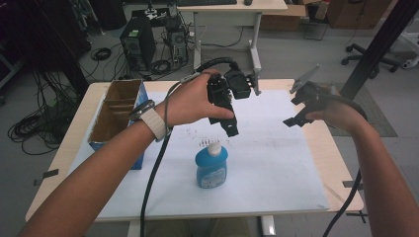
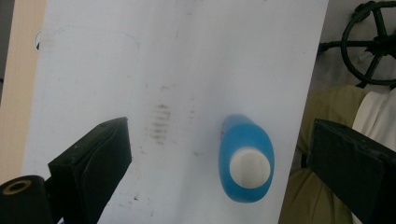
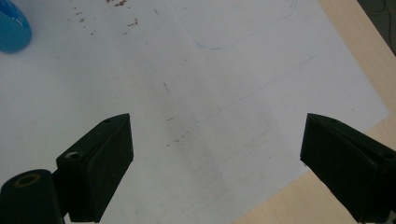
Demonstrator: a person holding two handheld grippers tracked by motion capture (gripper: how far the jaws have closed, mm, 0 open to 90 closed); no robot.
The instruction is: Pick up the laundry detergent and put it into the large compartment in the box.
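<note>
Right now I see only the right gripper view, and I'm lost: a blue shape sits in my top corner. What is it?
Observer: A blue plastic bottle with a white cap, standing upright on the white paper sheet.
Operator: Where is the other hand-held gripper?
Observer: The left hand-held gripper hangs above that bottle, jaws wide open, looking down on the cap.
Operator: Anything else on the table?
Observer: An open brown cardboard box with blue sides stands at the table's left edge.

Glossy blue plastic bottle (image 1: 211,168) – matt white paper sheet (image 1: 276,163), smudged – pale wood table (image 1: 336,153).
</note>
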